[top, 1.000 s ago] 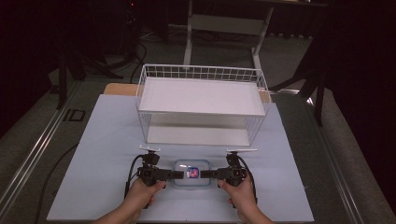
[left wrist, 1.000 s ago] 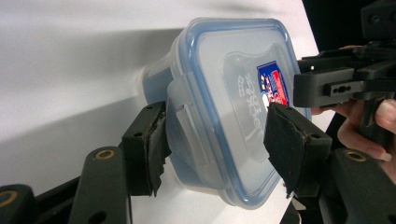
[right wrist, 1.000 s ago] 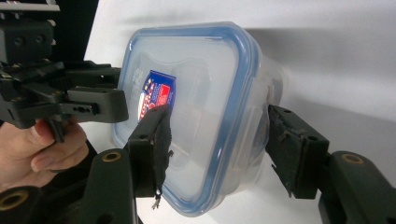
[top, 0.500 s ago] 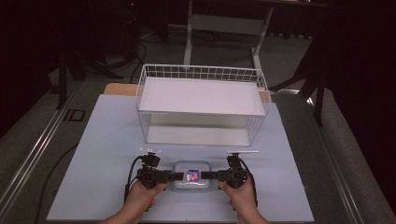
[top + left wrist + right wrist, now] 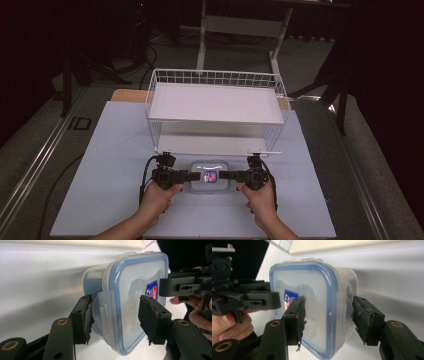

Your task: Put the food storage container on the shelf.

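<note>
At the left of the high view we see our left hand (image 5: 159, 196) wrapped around the left gripper (image 5: 192, 176), which points inward along the near part of the pale table (image 5: 100, 175). Its jaws have just been closing, and in the left gripper view they are clamped on the left end of the clear food box (image 5: 130, 305): one pad presses on the side latch flap under the rim, the other lies on the blue-rimmed lid. The box sits between the two grippers, just in front of the white wire basket rack (image 5: 215, 107), whose lower shelf is right behind it. A small red and blue sticker (image 5: 211, 176) marks the lid near its middle. Whether the box rests on the table or is slightly lifted we cannot tell from above; it may be just clear of the surface. Further right, the right gripper (image 5: 227, 175) faces the left one from the opposite end. In the right gripper view its jaws straddle the box's other end, one pad on the lid and one against the side wall, gripping it at a moderate spread. Our right hand (image 5: 260, 192) holds that gripper from behind.
</note>
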`<state>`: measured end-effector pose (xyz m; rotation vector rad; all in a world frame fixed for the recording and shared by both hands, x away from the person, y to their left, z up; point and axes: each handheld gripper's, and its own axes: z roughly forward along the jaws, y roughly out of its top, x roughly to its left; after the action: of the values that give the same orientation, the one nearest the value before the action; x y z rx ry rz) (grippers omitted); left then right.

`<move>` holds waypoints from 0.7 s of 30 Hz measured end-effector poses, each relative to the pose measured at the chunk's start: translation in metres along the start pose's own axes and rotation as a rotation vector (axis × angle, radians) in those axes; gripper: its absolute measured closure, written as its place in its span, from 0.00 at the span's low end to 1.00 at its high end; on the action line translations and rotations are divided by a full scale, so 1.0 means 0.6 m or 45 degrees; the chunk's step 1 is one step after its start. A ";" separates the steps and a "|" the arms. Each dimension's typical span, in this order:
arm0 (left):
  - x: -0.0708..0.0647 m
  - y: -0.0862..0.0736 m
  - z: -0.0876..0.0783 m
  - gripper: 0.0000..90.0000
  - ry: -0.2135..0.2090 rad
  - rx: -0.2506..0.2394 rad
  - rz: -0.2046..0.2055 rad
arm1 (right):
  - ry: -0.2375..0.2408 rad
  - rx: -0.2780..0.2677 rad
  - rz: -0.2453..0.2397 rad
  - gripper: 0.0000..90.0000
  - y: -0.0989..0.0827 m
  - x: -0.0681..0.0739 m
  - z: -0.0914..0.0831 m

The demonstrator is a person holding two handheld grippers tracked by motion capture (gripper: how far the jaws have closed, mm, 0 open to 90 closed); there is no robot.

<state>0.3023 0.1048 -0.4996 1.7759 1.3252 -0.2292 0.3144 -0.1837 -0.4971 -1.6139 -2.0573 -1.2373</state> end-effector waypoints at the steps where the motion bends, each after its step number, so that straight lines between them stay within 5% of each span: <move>1: -0.001 0.009 0.001 0.52 -0.002 -0.014 0.006 | -0.001 -0.012 -0.002 0.50 0.007 0.000 -0.002; 12: 0.005 0.069 0.012 0.52 0.004 -0.137 0.103 | -0.004 -0.153 -0.009 0.50 0.071 -0.008 -0.009; 21: 0.039 0.098 0.039 0.52 -0.005 -0.176 0.114 | -0.021 -0.237 0.003 0.50 0.095 -0.034 0.016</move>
<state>0.3697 0.1011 -0.4962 1.7120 1.2253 -0.0889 0.3748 -0.1886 -0.4900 -1.7090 -2.0006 -1.4573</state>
